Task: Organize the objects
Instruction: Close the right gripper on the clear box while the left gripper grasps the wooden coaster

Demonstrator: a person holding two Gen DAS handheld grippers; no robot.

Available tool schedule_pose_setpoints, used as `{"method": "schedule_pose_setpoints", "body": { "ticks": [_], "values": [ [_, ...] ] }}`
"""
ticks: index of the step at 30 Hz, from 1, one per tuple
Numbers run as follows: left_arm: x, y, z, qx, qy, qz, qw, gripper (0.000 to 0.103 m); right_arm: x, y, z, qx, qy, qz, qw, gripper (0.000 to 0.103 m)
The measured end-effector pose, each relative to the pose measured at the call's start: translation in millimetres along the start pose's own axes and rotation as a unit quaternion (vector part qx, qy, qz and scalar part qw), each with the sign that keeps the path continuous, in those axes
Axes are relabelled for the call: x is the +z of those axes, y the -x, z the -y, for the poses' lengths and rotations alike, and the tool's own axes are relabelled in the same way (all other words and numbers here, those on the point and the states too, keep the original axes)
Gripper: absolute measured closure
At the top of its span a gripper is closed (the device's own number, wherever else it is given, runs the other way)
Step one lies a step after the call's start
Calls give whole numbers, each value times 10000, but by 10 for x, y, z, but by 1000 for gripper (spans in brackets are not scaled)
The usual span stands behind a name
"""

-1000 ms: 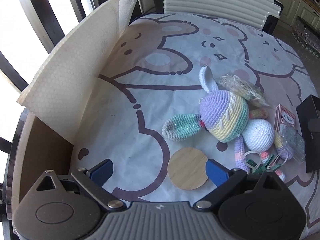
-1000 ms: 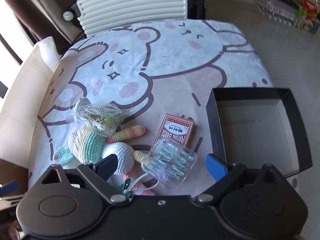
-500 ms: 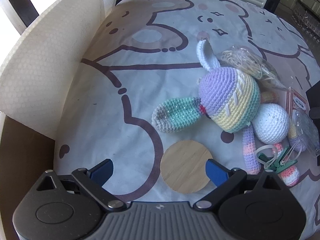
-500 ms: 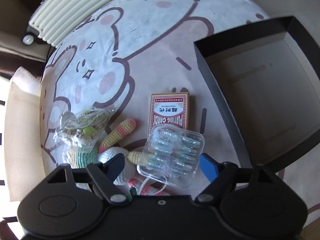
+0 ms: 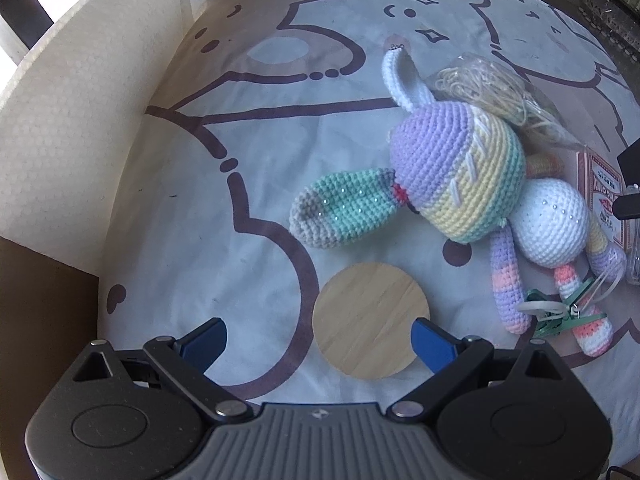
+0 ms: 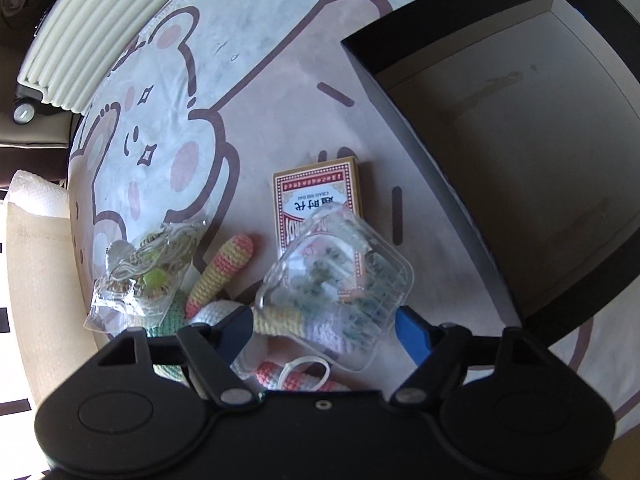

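Observation:
My left gripper (image 5: 318,340) is open, its blue fingers on either side of a round wooden coaster (image 5: 370,320) lying on the bear-print cloth. A pastel crochet bunny (image 5: 460,184) lies just beyond, with a bag of string (image 5: 480,88) by its head and a green clip (image 5: 560,316) by its feet. My right gripper (image 6: 326,334) is open, with a clear plastic case (image 6: 340,280) between its fingers, tilted over the bunny's leg and a red card box (image 6: 316,196). An open black box (image 6: 520,140) sits to the right.
A cream foam sheet (image 5: 72,128) stands along the table's left edge above a brown cardboard wall (image 5: 44,304). A ribbed cream suitcase (image 6: 92,36) stands beyond the far edge. The bag of string also shows in the right wrist view (image 6: 148,268).
Both grippers have moved forward and down. The coaster now sits between the left fingers. The right gripper has tilted over the clear case, which now lies between its fingers.

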State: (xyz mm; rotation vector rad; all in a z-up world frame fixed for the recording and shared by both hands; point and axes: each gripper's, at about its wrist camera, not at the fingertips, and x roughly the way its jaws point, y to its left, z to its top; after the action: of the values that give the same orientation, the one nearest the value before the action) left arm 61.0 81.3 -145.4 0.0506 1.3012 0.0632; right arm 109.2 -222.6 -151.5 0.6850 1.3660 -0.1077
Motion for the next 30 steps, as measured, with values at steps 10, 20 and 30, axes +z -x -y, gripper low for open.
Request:
{"method": "schedule_pose_setpoints", "body": {
  "ticks": [10,20,30],
  "values": [
    [-2,-65,-16,-70,104,-49,9999,5,25,50,30,118,-173,92,9997,25],
    [-26,-106,77,-279,26,-124,9995,6,45,275,-79,10,309,674,9972,25],
    [-41,-233,52,-519,159,-318,9980,15,83,452,-358,-357,2795,1185,9521,26]
  ]
}}
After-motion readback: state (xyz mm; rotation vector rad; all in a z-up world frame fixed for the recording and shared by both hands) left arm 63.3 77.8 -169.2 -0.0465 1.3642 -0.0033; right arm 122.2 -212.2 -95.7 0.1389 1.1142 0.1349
